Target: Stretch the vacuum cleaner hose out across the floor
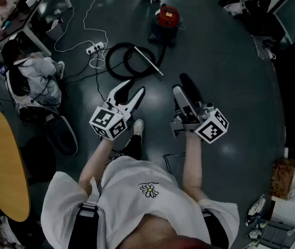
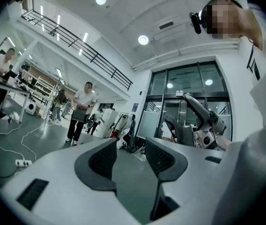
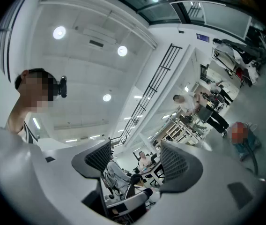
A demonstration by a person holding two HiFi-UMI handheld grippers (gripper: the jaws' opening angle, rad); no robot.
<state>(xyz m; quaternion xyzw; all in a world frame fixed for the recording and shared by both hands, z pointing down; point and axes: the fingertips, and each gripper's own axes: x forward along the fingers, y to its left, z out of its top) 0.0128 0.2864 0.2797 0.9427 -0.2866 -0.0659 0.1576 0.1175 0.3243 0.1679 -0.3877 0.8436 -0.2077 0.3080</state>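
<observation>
- The left gripper (image 1: 133,87) is held above the dark floor (image 1: 225,61), its jaws a little apart; the left gripper view shows only floor in the gap
- The right gripper (image 1: 180,83) hangs just beside it at its 3 o'clock, with the jaws spread wide and nothing between them
- The vacuum cleaner hose (image 1: 107,60) lies on the floor in a coiled loop at 12 o'clock from the grippers, well apart from both
- A metal wand (image 1: 148,61) lies slanted over the loop's right side, running from 11 to 5 o'clock
- The red vacuum cleaner (image 1: 167,17) stands near the coil at its 1 o'clock
- A white power strip (image 1: 95,48) lies just beside the coil at its 10 o'clock
- A seated person (image 1: 36,69) is at 9 o'clock from the coil
</observation>
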